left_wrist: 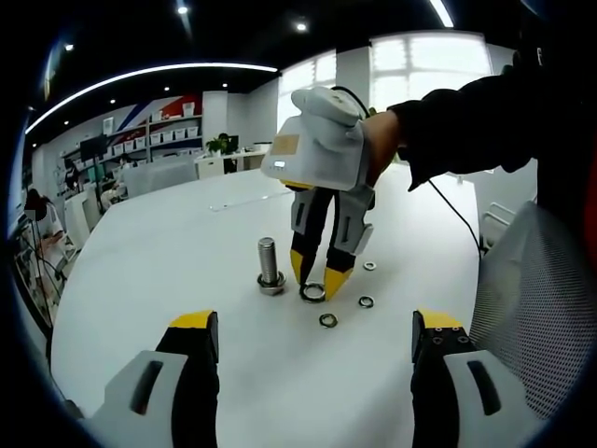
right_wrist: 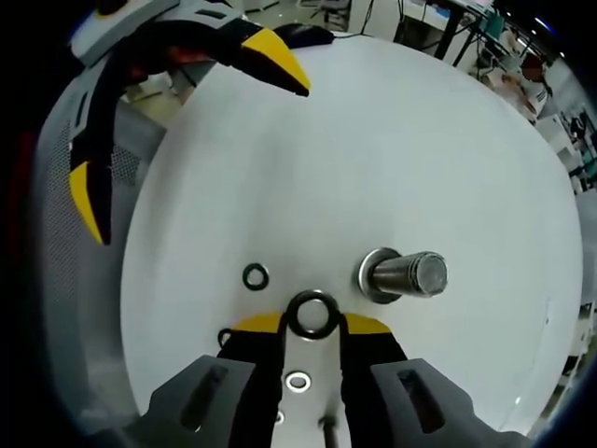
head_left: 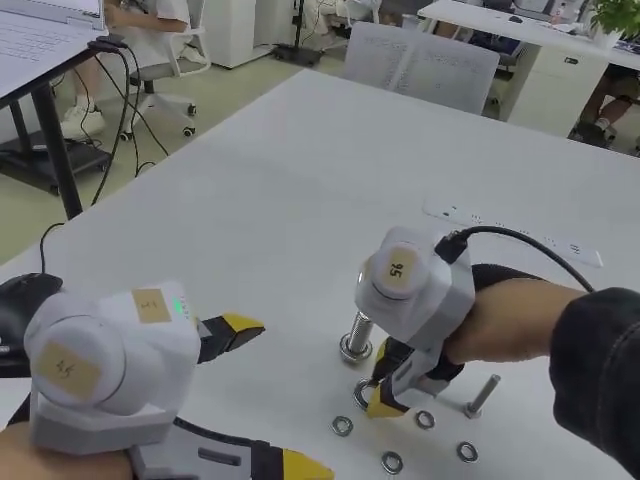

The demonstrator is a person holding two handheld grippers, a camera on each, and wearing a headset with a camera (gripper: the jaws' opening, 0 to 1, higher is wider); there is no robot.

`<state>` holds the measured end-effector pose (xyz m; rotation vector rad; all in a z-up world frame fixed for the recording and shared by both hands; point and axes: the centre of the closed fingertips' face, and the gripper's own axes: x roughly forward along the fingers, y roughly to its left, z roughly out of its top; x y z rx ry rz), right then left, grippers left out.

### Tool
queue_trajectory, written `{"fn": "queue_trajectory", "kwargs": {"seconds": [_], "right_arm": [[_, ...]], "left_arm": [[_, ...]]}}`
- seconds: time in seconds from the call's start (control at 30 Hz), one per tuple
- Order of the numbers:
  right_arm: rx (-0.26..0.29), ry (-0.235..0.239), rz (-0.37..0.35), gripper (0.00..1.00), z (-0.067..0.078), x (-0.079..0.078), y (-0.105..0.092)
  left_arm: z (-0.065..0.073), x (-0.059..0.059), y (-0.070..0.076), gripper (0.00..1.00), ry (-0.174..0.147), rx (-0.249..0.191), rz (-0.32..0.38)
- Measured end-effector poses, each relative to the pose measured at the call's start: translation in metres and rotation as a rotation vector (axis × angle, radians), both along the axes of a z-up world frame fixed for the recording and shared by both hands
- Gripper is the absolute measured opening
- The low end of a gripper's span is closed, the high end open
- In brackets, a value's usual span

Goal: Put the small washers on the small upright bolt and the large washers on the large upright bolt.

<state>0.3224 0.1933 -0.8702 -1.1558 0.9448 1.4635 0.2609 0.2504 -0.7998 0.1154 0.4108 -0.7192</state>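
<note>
Right gripper [right_wrist: 312, 325] pinches a large steel ring washer [right_wrist: 312, 315] on the white table [right_wrist: 392, 140], beside the thick upright steel bolt [right_wrist: 403, 275]; small steel washers [right_wrist: 256, 276] lie near. Left gripper [left_wrist: 314, 323] gapes wide.

The white plastic left gripper [left_wrist: 314, 322] and right gripper [right_wrist: 312, 322] have yellow-tipped grey fingers [left_wrist: 194, 322]. The thick steel bolt [head_left: 357, 335] and ring washers [head_left: 342, 426] are silver, and the surface [head_left: 300, 200] is plain white.

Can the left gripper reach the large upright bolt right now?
Probably yes. The left gripper has open jaws, and bare table lies between it and the large bolt. The right gripper stands beside the bolt over a washer, leaving the near side free.
</note>
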Motion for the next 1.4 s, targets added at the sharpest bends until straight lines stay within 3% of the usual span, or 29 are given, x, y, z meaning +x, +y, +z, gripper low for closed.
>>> {"fn": "queue_trajectory", "kwargs": {"seconds": [0.37, 0.67, 0.97, 1.4], "right_arm": [[-0.013, -0.002, -0.007, 0.23, 0.001, 0.000, -0.009], [0.000, -0.009, -0.023, 0.23, 0.012, 0.002, -0.014], [0.012, -0.022, -0.030, 0.23, 0.027, 0.002, -0.018], [0.054, -0.064, -0.029, 0.23, 0.062, 0.008, -0.017]], "left_arm": [[-0.001, 0.000, -0.002, 0.85, 0.001, 0.001, -0.004], [-0.001, -0.001, -0.002, 0.85, 0.002, 0.005, -0.006], [-0.001, -0.001, -0.002, 0.85, 0.001, 0.003, -0.005], [-0.002, -0.002, -0.003, 0.85, 0.002, 0.002, -0.005]]}}
